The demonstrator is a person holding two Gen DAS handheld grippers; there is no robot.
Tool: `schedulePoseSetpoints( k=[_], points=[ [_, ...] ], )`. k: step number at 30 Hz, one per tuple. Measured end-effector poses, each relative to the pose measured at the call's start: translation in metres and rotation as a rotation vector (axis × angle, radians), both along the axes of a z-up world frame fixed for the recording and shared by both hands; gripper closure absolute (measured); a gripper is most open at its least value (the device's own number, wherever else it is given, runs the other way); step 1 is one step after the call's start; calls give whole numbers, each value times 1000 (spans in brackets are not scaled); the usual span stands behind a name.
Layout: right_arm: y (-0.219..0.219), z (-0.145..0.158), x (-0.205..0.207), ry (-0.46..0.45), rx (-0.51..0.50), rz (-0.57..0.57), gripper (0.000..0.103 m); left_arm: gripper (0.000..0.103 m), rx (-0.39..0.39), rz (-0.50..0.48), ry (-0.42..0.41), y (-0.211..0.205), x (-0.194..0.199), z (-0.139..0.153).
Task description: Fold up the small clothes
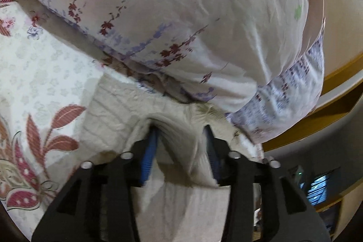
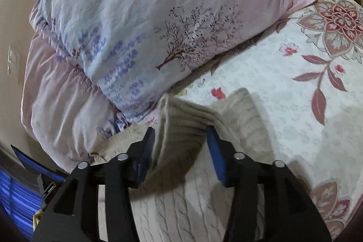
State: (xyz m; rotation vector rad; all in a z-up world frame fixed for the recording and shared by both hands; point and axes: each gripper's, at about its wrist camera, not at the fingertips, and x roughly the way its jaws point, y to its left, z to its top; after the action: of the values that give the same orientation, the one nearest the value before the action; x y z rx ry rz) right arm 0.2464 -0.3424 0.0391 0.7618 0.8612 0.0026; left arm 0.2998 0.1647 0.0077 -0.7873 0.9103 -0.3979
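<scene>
A cream cable-knit sweater (image 1: 109,106) lies on a floral bedsheet (image 1: 34,72), close under a pillow. My left gripper (image 1: 180,146) stands open just above it, and a raised, blurred fold of the knit sits loose between its blue pads (image 1: 149,151). In the right wrist view the same sweater (image 2: 245,119) shows its ribbed hem standing up in a fold. My right gripper (image 2: 181,149) is open around that hem, which leans against the left pad (image 2: 145,151) and stands away from the other pad. The sweater's near part is hidden beneath both grippers.
A large floral pillow (image 1: 181,15) (image 2: 136,15) lies right behind the sweater, on a pink one (image 2: 56,87). A wooden bed frame (image 1: 340,74) runs beyond it. The patterned sheet (image 2: 295,60) stretches away beside the sweater. A wall switch (image 2: 12,60) shows at the left.
</scene>
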Motion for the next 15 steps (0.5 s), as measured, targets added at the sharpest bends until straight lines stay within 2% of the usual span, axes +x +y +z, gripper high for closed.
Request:
schedulePoseSetpoints(
  k=[3, 7, 13, 15],
  points=[
    [3, 6, 1, -11, -6, 5, 50, 48, 13, 18, -24, 0, 0, 8],
    [0, 20, -13, -43, -62, 0, 50, 47, 50, 28, -41, 2, -8, 17],
    [-11, 28, -45, -32, -169, -18, 51, 47, 182, 26, -64, 8, -33, 25],
    [-13, 26, -54, -22, -195, -9, 55, 47, 216, 19, -70, 8, -41, 26]
  ],
)
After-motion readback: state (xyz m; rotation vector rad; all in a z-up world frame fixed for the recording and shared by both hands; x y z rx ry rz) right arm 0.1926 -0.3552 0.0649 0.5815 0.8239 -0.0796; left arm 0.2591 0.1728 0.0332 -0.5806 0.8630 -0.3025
